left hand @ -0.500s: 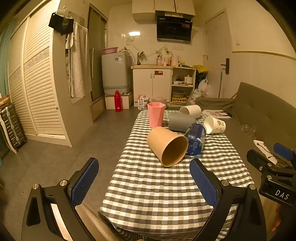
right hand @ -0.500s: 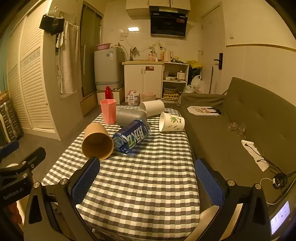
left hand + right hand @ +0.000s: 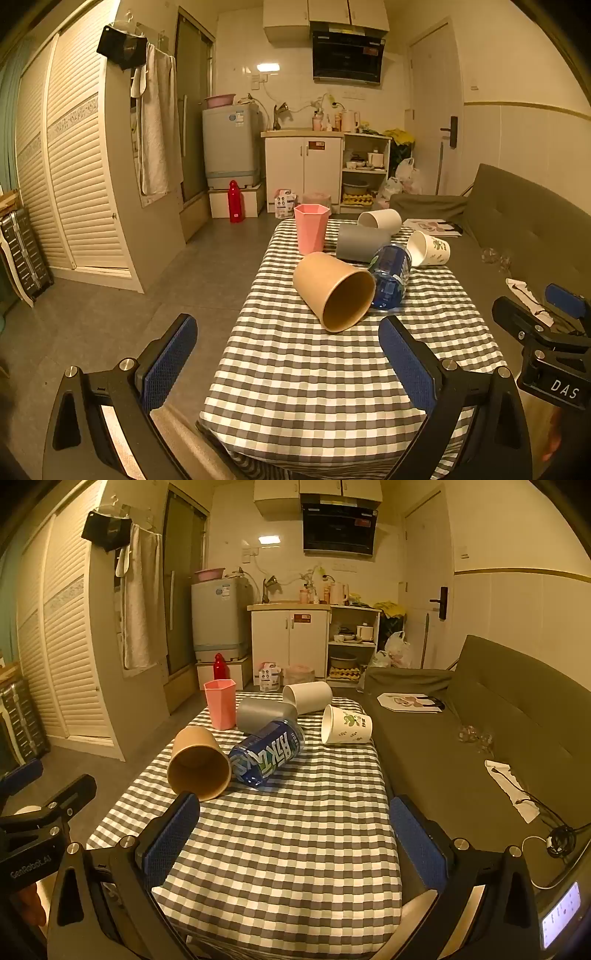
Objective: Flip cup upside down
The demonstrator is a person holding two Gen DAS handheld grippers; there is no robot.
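Note:
A brown paper cup (image 3: 334,290) lies on its side on the checkered table (image 3: 314,384), mouth toward me; it also shows in the right wrist view (image 3: 198,762). A pink cup (image 3: 311,228) stands upright behind it (image 3: 220,703). A grey cup (image 3: 360,242), a white cup (image 3: 380,220) and a printed paper cup (image 3: 428,248) lie on their sides. My left gripper (image 3: 288,354) is open and empty above the table's near left edge. My right gripper (image 3: 295,830) is open and empty above the near end of the table.
A blue bottle (image 3: 267,755) lies on its side against the brown cup. A grey sofa (image 3: 480,738) runs along the table's right side. A cabinet (image 3: 303,173), a washing machine (image 3: 231,144) and a red bottle (image 3: 234,201) stand at the back.

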